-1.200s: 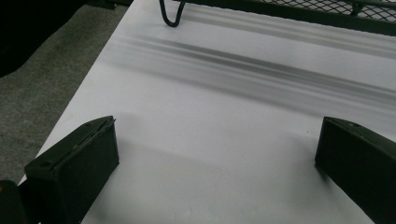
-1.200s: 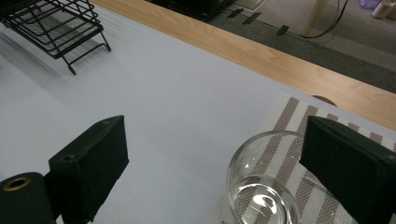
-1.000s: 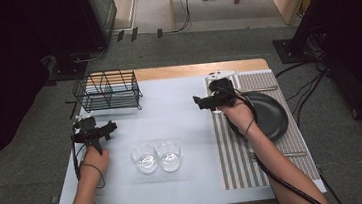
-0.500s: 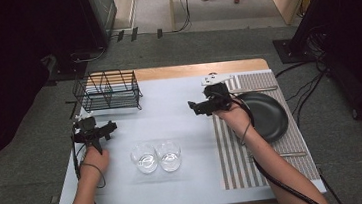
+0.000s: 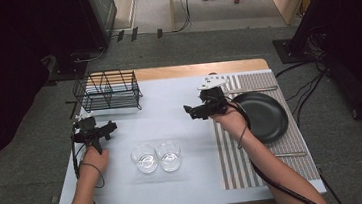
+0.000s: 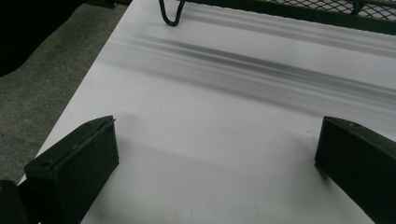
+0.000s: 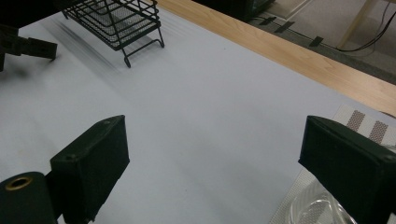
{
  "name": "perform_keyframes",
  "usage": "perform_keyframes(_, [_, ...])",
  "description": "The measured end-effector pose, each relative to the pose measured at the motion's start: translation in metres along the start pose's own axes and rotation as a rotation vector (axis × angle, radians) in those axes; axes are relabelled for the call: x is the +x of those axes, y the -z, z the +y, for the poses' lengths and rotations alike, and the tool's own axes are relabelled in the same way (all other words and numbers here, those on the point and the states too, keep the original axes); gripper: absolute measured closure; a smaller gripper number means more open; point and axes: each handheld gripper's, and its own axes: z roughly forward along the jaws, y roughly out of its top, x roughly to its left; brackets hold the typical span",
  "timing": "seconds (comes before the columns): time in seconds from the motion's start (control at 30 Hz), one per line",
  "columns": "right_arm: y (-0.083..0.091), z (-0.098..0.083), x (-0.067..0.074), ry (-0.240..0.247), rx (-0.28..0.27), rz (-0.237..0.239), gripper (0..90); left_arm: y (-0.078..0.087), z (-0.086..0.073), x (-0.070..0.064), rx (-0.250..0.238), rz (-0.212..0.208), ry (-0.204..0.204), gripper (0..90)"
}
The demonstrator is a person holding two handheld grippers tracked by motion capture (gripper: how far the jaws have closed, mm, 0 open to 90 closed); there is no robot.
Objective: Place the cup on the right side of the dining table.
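Observation:
Two clear drinking glasses stand side by side near the table's front middle. My left gripper hovers left of them, pointing right, open, with only bare table between its jaws. A black wire rack stands at the back left; one of its feet shows ahead in the left gripper view. My right gripper is held above the table's middle, pointing left, open and holding nothing. It looks across the table at the rack.
A black plate lies on a striped placemat at the right, behind my right hand. Cutlery lies on the mat's far edge. A wooden strip runs along the table's back edge. The floor is grey carpet.
My right gripper has drifted a little to the left, away from the plate and out over the white tabletop. The left gripper and both glasses have stayed put.

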Motion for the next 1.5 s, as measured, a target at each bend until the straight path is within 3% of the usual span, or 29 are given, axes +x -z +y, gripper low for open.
perform_keyframes(0.47, [-0.004,-0.007,0.011,0.037,-0.004,0.019,7.9,0.0,0.0,0.0,0.004,-0.003,-0.003,0.0])
perform_keyframes(0.77, [-0.006,-0.013,0.013,0.023,-0.02,0.06,7.9,0.0,0.0,0.0,0.004,-0.002,-0.003,0.0])
perform_keyframes(1.2, [-0.018,-0.023,0.023,0.038,0.003,0.102,8.1,0.0,0.0,0.0,0.002,-0.002,-0.003,0.0])
perform_keyframes(1.33, [-0.021,-0.025,0.024,0.022,0.003,0.117,8.1,0.0,0.0,0.0,0.002,-0.002,-0.003,0.0])
perform_keyframes(1.5, [-0.027,-0.03,0.022,0.04,0.007,0.121,8.1,0.0,0.0,0.0,0.002,-0.002,-0.002,0.0])
